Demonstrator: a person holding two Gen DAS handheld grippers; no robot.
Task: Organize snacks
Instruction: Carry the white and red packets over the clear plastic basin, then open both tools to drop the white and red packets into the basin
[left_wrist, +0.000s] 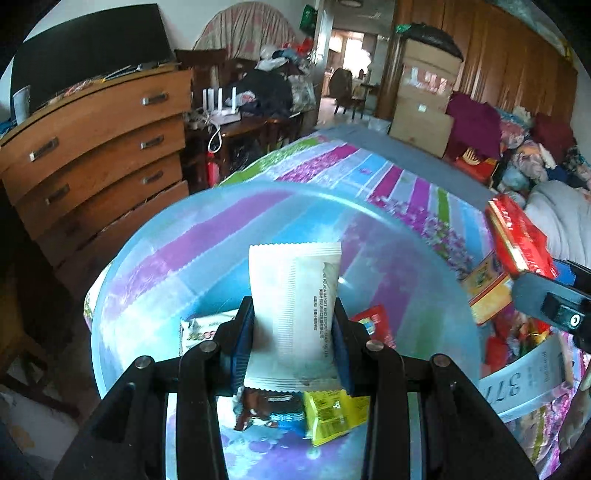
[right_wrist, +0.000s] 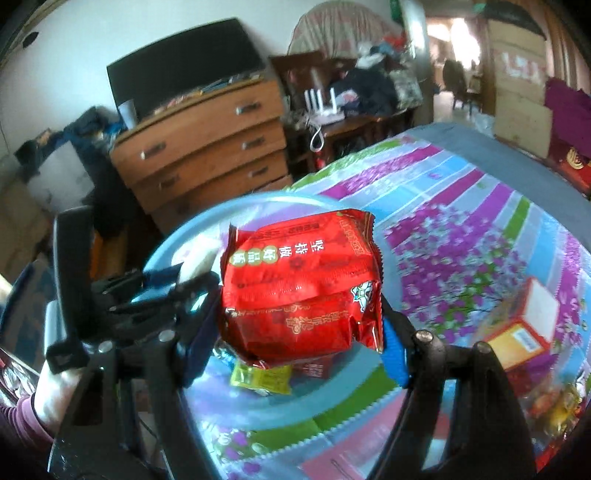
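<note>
The left tongs are clamped on a white sachet whose long axis runs straight away from the camera, its zigzag-cut end pointing forward; small grey print runs lengthwise down its right edge, with "IMPORT AND EXPORT" partly legible. It hangs over a translucent blue basin that sits on a bed spread with a striped floral sheet. Inside the basin lie a yellow packet, a dark foil packet, a white-and-green packet and a small red packet. The right tongs are clamped on a red snack pack, wide side toward the camera and its white Chinese characters upside down in the right wrist view; it is held above the basin's near part. Beside the basin on the sheet stands an orange and white box; a paper slip printed "311" lies at the right in the left wrist view. A wooden chest of drawers stands beyond the bed's left side, with cardboard boxes farther back.
</note>
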